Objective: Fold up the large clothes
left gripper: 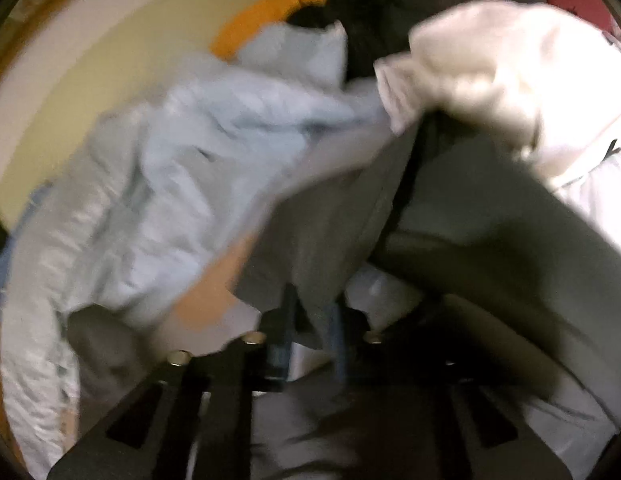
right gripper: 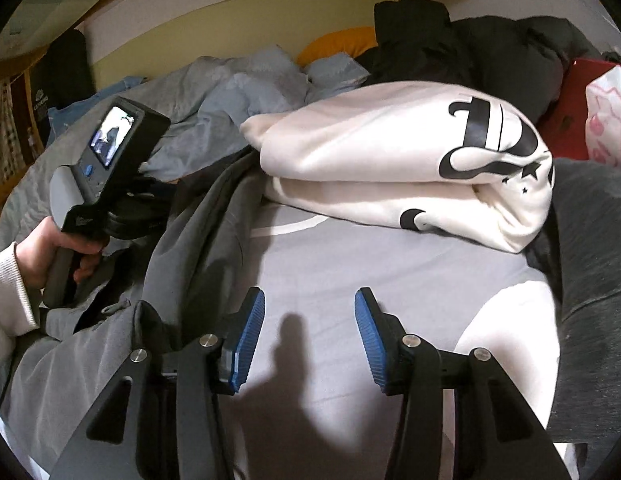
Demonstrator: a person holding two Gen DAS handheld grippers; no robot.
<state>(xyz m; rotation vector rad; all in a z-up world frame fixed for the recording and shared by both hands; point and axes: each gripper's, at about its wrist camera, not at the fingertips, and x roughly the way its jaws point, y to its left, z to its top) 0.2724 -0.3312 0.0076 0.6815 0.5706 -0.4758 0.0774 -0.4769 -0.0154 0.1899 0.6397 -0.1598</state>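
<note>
A grey garment (left gripper: 334, 216) hangs bunched from my left gripper (left gripper: 310, 332), which is shut on its fabric; the view is blurred by motion. In the right wrist view the same grey garment (right gripper: 198, 240) lies crumpled at the left on the bed, with the left gripper's handheld body (right gripper: 106, 168) above it in a hand. My right gripper (right gripper: 309, 340) is open and empty, its blue pads (right gripper: 246, 344) hovering over the grey sheet (right gripper: 350, 272). A folded white sweatshirt with black lettering (right gripper: 410, 160) lies just beyond it.
A light blue quilt (right gripper: 238, 96) is heaped at the back left. Dark clothes (right gripper: 490, 52) are piled at the back right beside a red box (right gripper: 570, 112) and a white plastic bag (right gripper: 608, 116). A dark grey garment (right gripper: 590, 264) lies at the right.
</note>
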